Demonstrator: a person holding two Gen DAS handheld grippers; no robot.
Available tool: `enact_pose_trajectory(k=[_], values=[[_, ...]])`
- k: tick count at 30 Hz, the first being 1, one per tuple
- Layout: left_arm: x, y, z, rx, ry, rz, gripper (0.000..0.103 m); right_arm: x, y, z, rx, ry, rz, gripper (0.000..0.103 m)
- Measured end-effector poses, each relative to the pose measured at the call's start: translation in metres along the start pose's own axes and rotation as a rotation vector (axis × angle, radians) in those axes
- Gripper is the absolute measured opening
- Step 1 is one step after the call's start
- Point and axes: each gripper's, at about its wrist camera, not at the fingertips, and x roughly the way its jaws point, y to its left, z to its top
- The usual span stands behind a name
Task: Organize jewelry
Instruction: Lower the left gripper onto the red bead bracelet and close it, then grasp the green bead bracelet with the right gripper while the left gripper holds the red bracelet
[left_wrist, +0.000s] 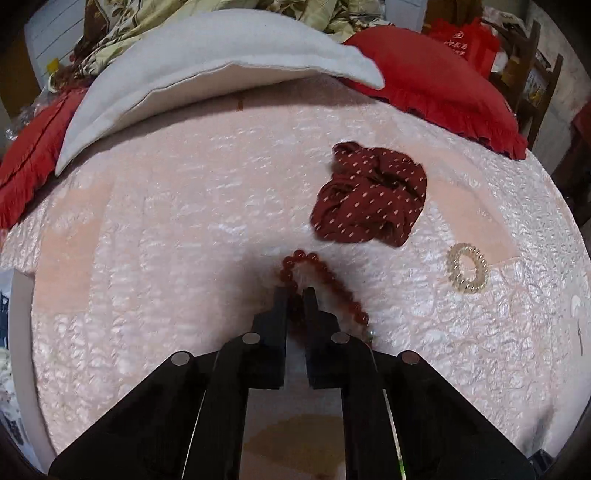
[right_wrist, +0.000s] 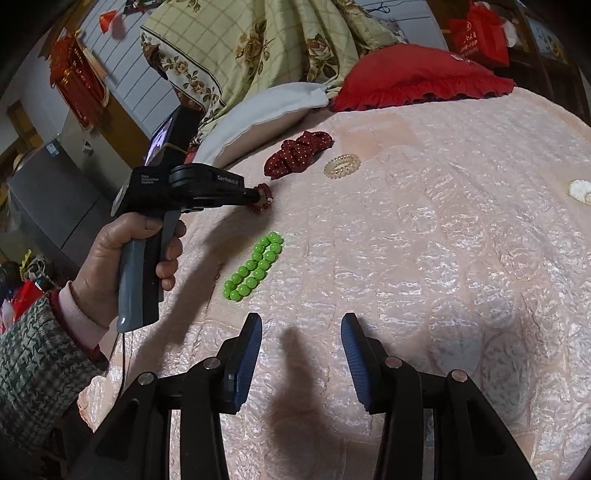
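My left gripper (left_wrist: 295, 295) is clamped on the dark red round-bead bracelet (left_wrist: 317, 273), which lies on the pale pink textured bedspread (left_wrist: 166, 240); I read this as the start of a pick-up, the jaws pinching one side of the loop. Just beyond it lies the maroon dotted fabric scrunchie (left_wrist: 369, 192), and to its right the clear coiled plastic hair tie (left_wrist: 467, 268). The bright green bead bracelet (right_wrist: 255, 266) lies flattened, nearer my right gripper (right_wrist: 301, 332), which hangs open and empty over the bedspread, likely waiting its turn. Lettering on the left gripper's body is partly legible: "Data", "System"; the rest I cannot read.
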Motion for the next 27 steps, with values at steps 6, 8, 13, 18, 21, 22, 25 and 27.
enact_pose_trajectory(k=[6,8,13,18,21,22,25,27], values=[[-0.017,0.03,-0.033,0.005,0.009,0.048,0.007,0.001,0.002,0.0,-0.009,0.001,-0.01,0.043],[-0.025,0.044,-0.05,0.006,0.008,0.06,0.006,0.001,0.002,0.0,-0.012,0.001,-0.013,0.043],[-0.045,0.064,-0.085,-0.007,-0.005,0.037,0.006,0.002,0.006,-0.001,-0.031,0.001,-0.036,0.043],[-0.05,0.076,-0.096,-0.044,-0.023,0.01,0.006,0.004,0.014,-0.002,-0.07,0.013,-0.088,0.043],[-0.049,0.084,-0.093,-0.083,-0.032,-0.03,0.006,0.009,0.023,0.003,-0.082,0.058,-0.111,0.043],[-0.048,0.086,-0.092,-0.091,-0.033,-0.04,0.006,0.011,0.026,0.006,-0.078,0.077,-0.086,0.043],[-0.045,0.09,-0.088,-0.114,-0.044,-0.07,0.006,0.02,0.041,0.019,-0.096,0.108,-0.058,0.043],[-0.042,0.091,-0.085,-0.124,-0.051,-0.083,0.007,0.031,0.049,0.029,-0.112,0.127,-0.064,0.043]])
